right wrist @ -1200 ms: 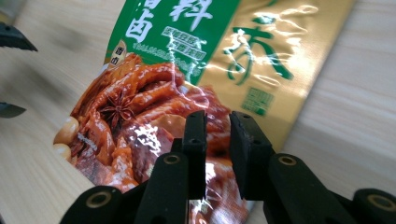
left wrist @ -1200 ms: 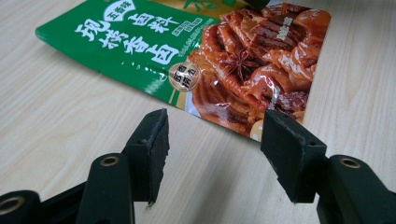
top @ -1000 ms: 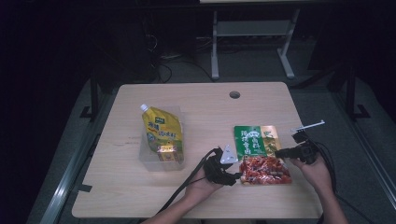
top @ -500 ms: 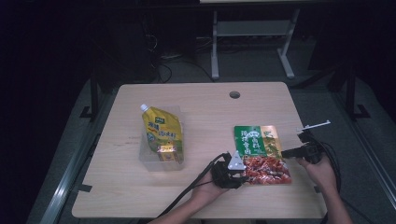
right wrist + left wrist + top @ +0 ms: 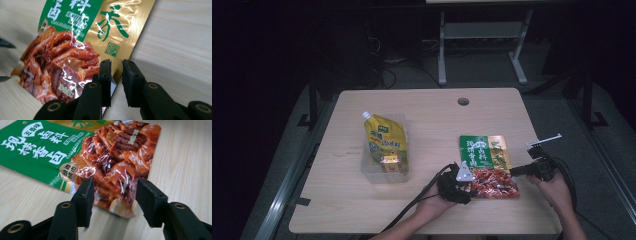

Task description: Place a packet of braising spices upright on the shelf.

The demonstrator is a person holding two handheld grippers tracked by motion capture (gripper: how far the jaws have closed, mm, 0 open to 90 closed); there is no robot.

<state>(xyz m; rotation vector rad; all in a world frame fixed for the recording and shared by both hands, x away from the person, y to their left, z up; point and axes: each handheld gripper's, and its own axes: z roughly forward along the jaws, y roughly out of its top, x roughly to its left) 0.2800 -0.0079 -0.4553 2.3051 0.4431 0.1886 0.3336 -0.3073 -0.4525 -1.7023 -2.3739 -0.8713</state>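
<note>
On the desk (image 5: 422,210) near the person, the sauce packet (image 5: 486,160) lies flat; left tongs (image 5: 113,195), just reopened, straddle its corner ungripped, while right tongs (image 5: 116,75), narrowing, near its edge, not yet pinching.

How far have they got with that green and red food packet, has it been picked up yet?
Not yet. The flat green, gold and red foil seasoning packet lies on the pale wooden table. The left hand-held gripper straddles its near corner, jaws just reopening. The right hand-held gripper has been closing at the opposite edge, a gap showing. Gripping and lifting remain. The yellow spouted pouch sits untouched in its clear tub.
</note>
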